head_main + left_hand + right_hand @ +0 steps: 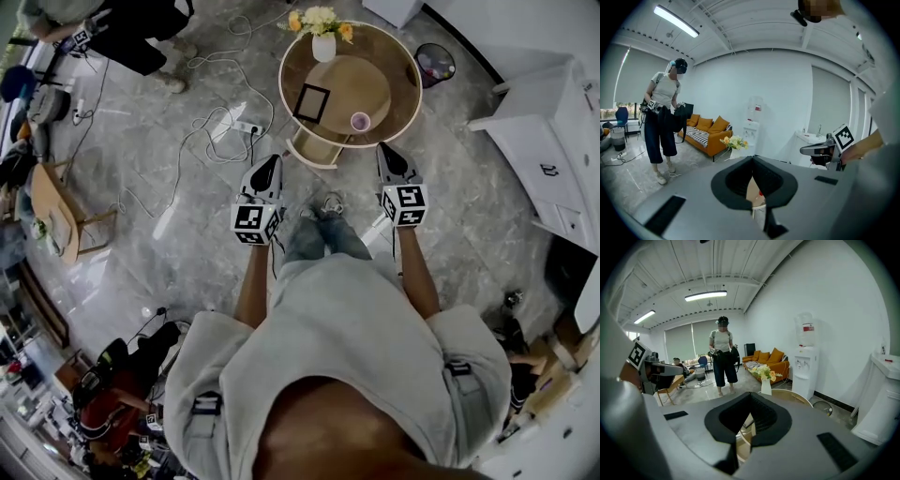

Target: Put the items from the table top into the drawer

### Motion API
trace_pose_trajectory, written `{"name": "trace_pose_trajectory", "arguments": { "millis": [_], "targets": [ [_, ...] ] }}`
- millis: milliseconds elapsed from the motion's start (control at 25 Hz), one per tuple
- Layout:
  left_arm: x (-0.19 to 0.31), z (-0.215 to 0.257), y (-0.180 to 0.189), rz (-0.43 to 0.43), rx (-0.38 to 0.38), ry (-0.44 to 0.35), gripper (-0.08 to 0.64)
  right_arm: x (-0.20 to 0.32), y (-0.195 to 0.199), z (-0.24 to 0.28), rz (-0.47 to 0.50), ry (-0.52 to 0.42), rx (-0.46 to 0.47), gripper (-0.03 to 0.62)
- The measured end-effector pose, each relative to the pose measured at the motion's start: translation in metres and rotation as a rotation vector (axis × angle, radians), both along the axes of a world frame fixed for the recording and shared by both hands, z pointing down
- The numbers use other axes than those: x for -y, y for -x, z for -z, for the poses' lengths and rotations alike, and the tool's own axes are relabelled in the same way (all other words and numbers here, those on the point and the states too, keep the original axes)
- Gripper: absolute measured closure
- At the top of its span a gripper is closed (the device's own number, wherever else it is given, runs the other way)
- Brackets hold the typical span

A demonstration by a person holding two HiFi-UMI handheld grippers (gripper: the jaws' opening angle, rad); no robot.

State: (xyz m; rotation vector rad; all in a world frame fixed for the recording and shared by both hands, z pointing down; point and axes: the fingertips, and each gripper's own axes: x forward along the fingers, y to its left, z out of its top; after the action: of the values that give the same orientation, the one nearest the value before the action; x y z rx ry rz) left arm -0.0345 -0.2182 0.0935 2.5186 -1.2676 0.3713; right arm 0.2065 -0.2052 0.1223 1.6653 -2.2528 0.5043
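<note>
A round glass-topped table [403, 103] stands just ahead of me. On it are a white vase of yellow flowers [323, 45], a black picture frame [311, 101] lying flat and a small pink cup [360, 121]. A pale drawer-like part [314, 150] juts out below the table's near edge. My left gripper [267, 169] hovers at that near left edge with its jaws together and empty. My right gripper [389, 155] is shut and empty too, close beside the cup. In the right gripper view the vase [766, 385] shows past the closed jaws [751, 394]; in the left gripper view the jaws [752, 158] meet at their tips.
A white cabinet [553, 159] fills the right side and a dark bin [434, 64] sits behind the table. Cables and a power strip [225, 127] lie on the floor to the left. A person [131, 37] stands farther off, near an orange sofa [705, 133].
</note>
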Motion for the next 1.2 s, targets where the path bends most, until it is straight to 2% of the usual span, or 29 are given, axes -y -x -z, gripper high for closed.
{"name": "trace_pose_trajectory", "arguments": {
  "millis": [360, 640, 920, 1200],
  "targets": [
    [0.022, -0.036, -0.010, -0.101, -0.010, 0.059, 0.545, 0.008, 0.008, -0.035, -0.051, 0.066, -0.011, 0.569],
    [0.051, -0.065, 0.004, -0.147, -0.049, 0.072, 0.545, 0.025, 0.029, -0.062, -0.074, 0.105, -0.058, 0.569],
    [0.062, -0.112, 0.023, -0.131, -0.064, 0.108, 0.545, 0.043, 0.041, -0.097, -0.084, 0.114, -0.062, 0.569],
    [0.050, -0.150, 0.032, -0.076, -0.053, 0.102, 0.545, 0.029, 0.042, -0.141, -0.050, 0.122, -0.052, 0.569]
  ]
}}
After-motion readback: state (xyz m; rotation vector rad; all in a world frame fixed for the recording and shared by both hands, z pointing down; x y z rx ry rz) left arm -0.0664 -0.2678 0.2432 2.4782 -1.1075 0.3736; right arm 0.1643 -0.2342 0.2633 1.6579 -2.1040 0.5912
